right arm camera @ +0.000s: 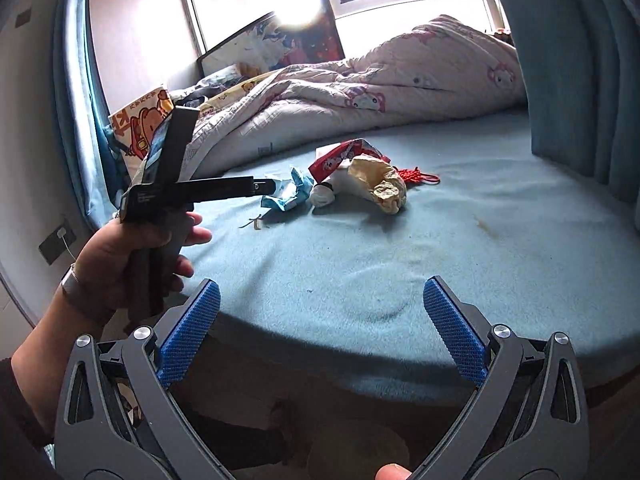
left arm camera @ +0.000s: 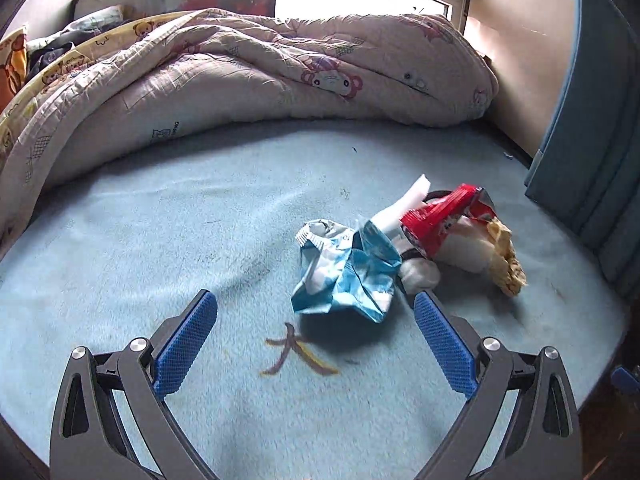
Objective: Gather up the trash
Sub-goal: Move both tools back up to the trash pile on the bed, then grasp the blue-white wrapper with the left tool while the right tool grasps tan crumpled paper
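A small heap of trash lies on the light blue bed sheet [left arm camera: 160, 220]. It holds a crumpled blue-and-white wrapper [left arm camera: 348, 272], a red wrapper [left arm camera: 440, 216], a white tissue wad [left arm camera: 420, 274] and a beige crumpled bag [left arm camera: 506, 260]. My left gripper [left arm camera: 316, 297] is open just in front of the blue wrapper, with its right pad beside the tissue and nothing between its fingers. The right wrist view shows the same heap farther off: blue wrapper [right arm camera: 286, 194], red wrapper [right arm camera: 340, 160], beige bag [right arm camera: 380, 184]. My right gripper [right arm camera: 322, 284] hangs open and empty over the bed's near edge.
A pink cartoon quilt [left arm camera: 240, 92] is bunched along the back of the bed. Blue curtains [left arm camera: 592, 160] hang at the right. A red knotted ornament [right arm camera: 416, 176] lies behind the heap. A person's hand [right arm camera: 132, 256] holds the left tool. A cartoon bag [right arm camera: 140, 128] stands at the left.
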Motion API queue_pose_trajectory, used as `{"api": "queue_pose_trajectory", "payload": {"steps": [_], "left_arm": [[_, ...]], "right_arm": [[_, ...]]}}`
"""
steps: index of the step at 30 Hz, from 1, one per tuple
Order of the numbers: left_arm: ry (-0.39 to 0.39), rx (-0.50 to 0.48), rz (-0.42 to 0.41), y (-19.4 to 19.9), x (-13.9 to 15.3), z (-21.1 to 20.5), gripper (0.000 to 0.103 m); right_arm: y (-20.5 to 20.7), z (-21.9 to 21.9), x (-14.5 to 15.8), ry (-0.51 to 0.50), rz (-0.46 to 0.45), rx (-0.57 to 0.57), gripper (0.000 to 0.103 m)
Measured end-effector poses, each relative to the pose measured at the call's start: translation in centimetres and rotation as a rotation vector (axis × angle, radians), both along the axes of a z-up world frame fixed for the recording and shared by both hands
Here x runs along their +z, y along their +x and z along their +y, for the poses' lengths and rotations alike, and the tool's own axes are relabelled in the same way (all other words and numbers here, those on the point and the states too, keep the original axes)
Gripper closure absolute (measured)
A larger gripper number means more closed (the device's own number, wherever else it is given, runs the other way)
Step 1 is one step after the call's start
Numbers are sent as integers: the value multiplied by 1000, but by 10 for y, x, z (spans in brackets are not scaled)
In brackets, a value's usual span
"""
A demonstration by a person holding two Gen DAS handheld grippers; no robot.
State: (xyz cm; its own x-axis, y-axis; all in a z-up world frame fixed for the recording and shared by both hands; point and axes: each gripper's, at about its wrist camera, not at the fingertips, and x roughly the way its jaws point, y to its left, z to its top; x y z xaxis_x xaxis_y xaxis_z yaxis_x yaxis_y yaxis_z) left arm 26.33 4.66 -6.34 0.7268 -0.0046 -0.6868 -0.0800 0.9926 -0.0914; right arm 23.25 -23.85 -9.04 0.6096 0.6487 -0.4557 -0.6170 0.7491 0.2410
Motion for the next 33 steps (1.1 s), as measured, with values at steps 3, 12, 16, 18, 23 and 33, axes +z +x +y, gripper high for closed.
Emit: {"api": "queue_pose_trajectory", "payload": {"steps": [3,12,16,18,23,33], "left_arm": [[-9,-11,15,22,-4,6,6],[-5,-32,97,57,-19,8,52],[1,-37,103,58,-20,7,88],[-9,-39,88,55,-18,9,93],[28,-27,70,51,-14,5,95],[25,4,59,49,-11,9,95]], "right_arm": [[13,5,2,-7,-12,15,5],[60,22,10,-33,-39,9,5],[75,26,8,-34,-38,-5,5],[83,28,5,-48,-30,-18,5],[108,45,-1,-193,-41,-97,5],[173,83,-5,-382,83,-80,25]]}}
